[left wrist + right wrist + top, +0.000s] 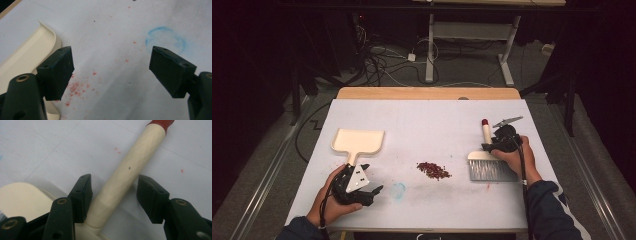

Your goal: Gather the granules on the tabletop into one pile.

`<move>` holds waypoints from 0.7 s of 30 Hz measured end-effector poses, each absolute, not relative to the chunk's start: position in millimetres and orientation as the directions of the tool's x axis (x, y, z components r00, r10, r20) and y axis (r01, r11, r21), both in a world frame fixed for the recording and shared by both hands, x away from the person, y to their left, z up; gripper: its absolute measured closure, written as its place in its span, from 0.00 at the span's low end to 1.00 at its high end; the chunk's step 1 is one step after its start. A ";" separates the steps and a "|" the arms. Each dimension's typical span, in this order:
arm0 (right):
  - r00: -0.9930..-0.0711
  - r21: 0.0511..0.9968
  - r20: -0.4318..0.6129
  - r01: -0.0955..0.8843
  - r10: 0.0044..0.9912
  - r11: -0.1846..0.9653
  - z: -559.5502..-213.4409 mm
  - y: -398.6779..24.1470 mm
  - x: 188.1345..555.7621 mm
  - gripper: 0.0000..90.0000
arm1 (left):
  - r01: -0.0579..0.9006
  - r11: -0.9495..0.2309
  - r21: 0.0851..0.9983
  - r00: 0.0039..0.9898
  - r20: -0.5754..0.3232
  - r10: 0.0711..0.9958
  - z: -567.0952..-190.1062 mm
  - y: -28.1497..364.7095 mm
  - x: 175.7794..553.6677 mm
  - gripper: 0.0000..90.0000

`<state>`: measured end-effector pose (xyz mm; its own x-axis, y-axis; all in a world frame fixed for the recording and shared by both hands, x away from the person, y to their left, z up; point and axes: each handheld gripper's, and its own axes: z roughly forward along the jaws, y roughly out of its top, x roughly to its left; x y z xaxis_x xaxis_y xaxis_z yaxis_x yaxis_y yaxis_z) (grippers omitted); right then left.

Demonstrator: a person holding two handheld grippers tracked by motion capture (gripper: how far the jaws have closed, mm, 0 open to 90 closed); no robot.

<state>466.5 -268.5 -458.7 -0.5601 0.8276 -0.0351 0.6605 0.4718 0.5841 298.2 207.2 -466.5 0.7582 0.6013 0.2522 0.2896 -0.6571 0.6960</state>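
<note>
Brush (486, 160) and dustpan (358, 141) flank a small pile of red crumbs (433, 170) at the middle of the white worktop (432, 120). The right tool (113, 195) straddles the brush's cream handle (130, 170) near its base; one jaw touches it, a gap shows beside the other. The left tool (110, 72), jaws wide apart and empty, hovers just beside the dustpan's rim (53, 37), near a blue ring mark (166, 40). Bare worktop lies open between pile and both implements; the far half up to the wooden edge (427, 93) is free.
</note>
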 end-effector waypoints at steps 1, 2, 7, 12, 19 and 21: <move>-0.561 0.584 -0.041 0.658 0.826 0.476 -459.2 -267.8 467.5 0.52 | 0.287 -0.659 0.695 0.760 0.253 0.599 -466.6 206.7 298.3 0.21; -0.564 0.586 -0.047 0.653 0.825 0.480 -459.3 -267.0 468.2 0.52 | 0.285 -0.661 0.694 0.760 0.256 0.597 -466.5 206.3 298.3 0.21; -0.560 0.585 -0.059 0.651 0.826 0.483 -458.7 -265.5 467.8 0.52 | 0.287 -0.659 0.696 0.759 0.255 0.599 -466.1 206.9 298.3 0.21; -0.539 0.653 -0.059 0.616 0.840 0.441 -450.6 -270.2 465.1 0.49 | 0.282 -0.658 0.699 0.756 0.260 0.600 -465.3 207.0 298.0 0.21; -0.547 0.789 -0.063 0.485 0.835 0.377 -420.9 -275.0 447.5 0.42 | 0.282 -0.653 0.703 0.752 0.261 0.605 -464.5 207.5 297.6 0.21; -0.556 0.817 -0.074 0.442 0.828 0.370 -412.9 -275.6 440.1 0.41 | 0.283 -0.652 0.703 0.751 0.261 0.607 -464.5 207.8 297.5 0.21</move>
